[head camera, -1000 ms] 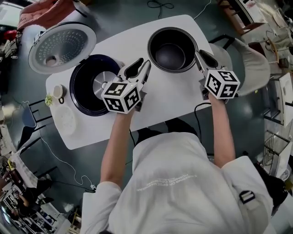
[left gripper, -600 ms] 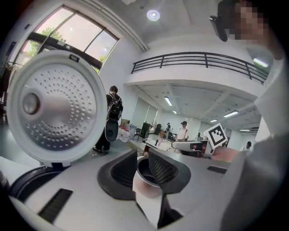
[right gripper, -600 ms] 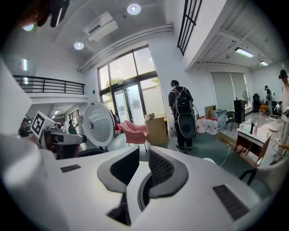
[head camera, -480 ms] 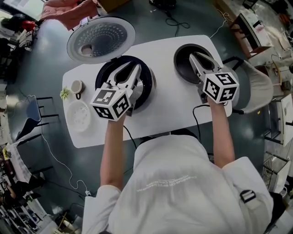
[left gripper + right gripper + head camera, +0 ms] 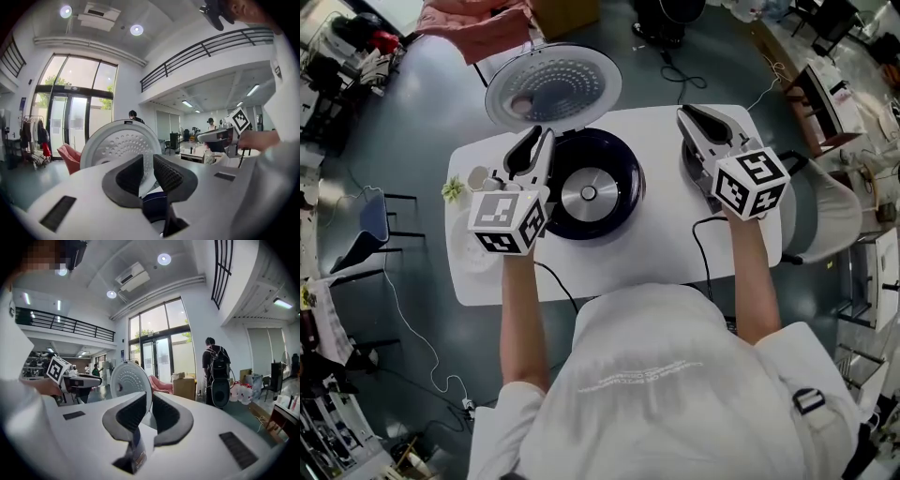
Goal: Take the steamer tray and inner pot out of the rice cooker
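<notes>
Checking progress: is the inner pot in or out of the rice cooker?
Out: the rice cooker well is empty, its bare metal heating plate showing.

The person wears a white short-sleeved T-shirt [image 5: 656, 394] with a faint line of pale print across the back. A dark strap with a grey buckle [image 5: 806, 403] lies at the right shoulder. The left hand-held gripper [image 5: 536, 139] and the right hand-held gripper [image 5: 686, 112] look alike. Each has a smooth white shell with small dark rectangular slots [image 5: 58, 213], two curved dark grey jaws lined with ribbed pads [image 5: 168, 176], and at the rear a white cube [image 5: 508, 223] printed with black square markers.
</notes>
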